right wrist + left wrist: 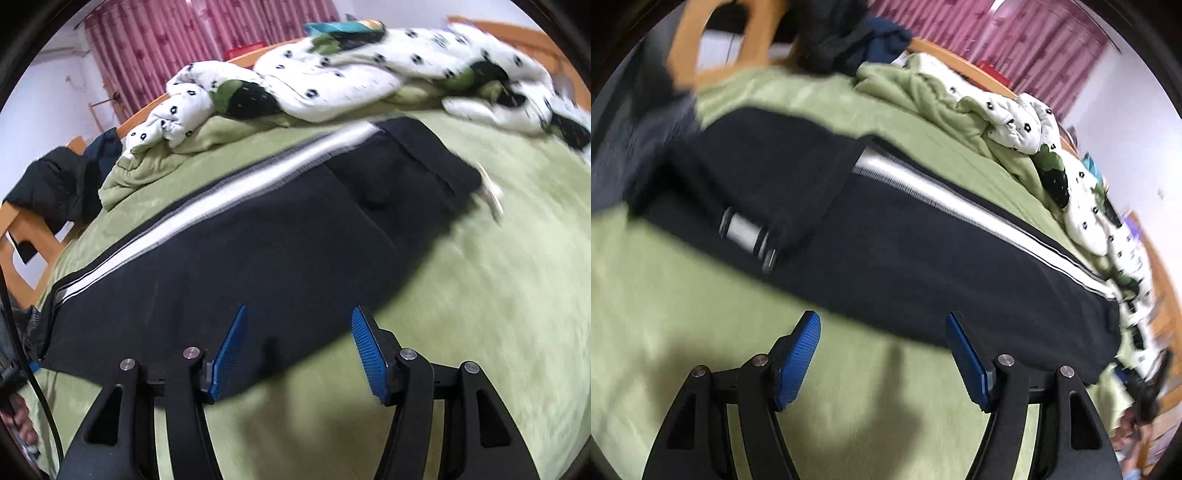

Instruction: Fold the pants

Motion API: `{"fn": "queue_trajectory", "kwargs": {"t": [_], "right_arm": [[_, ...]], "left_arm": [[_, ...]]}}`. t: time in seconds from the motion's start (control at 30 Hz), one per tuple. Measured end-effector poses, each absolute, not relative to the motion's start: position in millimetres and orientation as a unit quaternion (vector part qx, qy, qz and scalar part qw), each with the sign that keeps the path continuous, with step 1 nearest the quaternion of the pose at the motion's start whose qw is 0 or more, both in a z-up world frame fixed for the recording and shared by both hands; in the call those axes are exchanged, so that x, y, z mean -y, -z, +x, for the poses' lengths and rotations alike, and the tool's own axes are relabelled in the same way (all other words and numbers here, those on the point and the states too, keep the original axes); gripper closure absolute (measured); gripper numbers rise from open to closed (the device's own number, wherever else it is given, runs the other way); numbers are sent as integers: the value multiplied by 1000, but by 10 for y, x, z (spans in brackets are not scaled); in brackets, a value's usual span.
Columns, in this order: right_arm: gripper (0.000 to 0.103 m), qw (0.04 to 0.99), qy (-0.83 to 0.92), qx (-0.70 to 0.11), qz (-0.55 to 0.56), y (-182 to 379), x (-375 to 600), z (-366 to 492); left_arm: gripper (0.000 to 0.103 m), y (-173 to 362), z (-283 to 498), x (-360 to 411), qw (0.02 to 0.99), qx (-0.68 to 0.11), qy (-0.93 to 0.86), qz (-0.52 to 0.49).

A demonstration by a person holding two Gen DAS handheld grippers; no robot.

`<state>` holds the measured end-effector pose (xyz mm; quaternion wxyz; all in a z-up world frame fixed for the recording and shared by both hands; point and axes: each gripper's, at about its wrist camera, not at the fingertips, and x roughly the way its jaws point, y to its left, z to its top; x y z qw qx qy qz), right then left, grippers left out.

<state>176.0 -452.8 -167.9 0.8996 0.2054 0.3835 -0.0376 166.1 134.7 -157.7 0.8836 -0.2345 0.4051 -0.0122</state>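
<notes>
Black pants (886, 236) with a white side stripe (960, 206) lie flat across a green blanket (683, 314). One leg end is folded back over the rest on the left of the left wrist view. My left gripper (882, 325) is open and empty, just short of the pants' near edge. In the right wrist view the pants (240, 251) run from lower left to the waistband (432, 155) at upper right. My right gripper (297, 317) is open, with its jaws over the near edge of the pants.
A crumpled white quilt with black flowers (332, 77) lies along the far side of the bed. Dark clothes (849, 33) hang on a wooden chair (701, 44) at the bed's end. A wooden bed frame (29, 229) and pink curtains (184, 40) stand behind.
</notes>
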Motion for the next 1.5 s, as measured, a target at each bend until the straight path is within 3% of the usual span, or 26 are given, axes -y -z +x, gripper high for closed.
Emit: {"fn": "queue_trajectory", "kwargs": {"t": [0.23, 0.5, 0.57, 0.7, 0.77, 0.83, 1.1, 1.5], "right_arm": [[45, 875, 9, -385, 293, 1906, 4668, 1849], [45, 874, 23, -388, 292, 1953, 4659, 2455], [52, 883, 42, -378, 276, 1962, 4638, 2578], [80, 886, 61, -369, 273, 1970, 4675, 2679], [85, 883, 47, -355, 303, 1988, 4759, 2644], [88, 881, 38, -340, 328, 1967, 4825, 2589], [93, 883, 36, -323, 339, 1654, 4913, 2217], [96, 886, 79, -327, 319, 1303, 5513, 767]], "left_arm": [[35, 1872, 1737, -1582, 860, -396, 7, -321], [40, 1839, 2296, -1637, 861, -409, -28, -300], [51, 1856, 2329, -1653, 868, -405, -41, -286], [71, 1880, 2330, -1706, 876, -390, -57, -279], [86, 1881, 2343, -1767, 873, -389, -52, -290], [90, 1860, 2331, -1803, 873, -388, -41, -293], [94, 1664, 1961, -1680, 881, -384, -26, -275], [94, 1590, 807, -1059, 881, -407, 34, -237]]}}
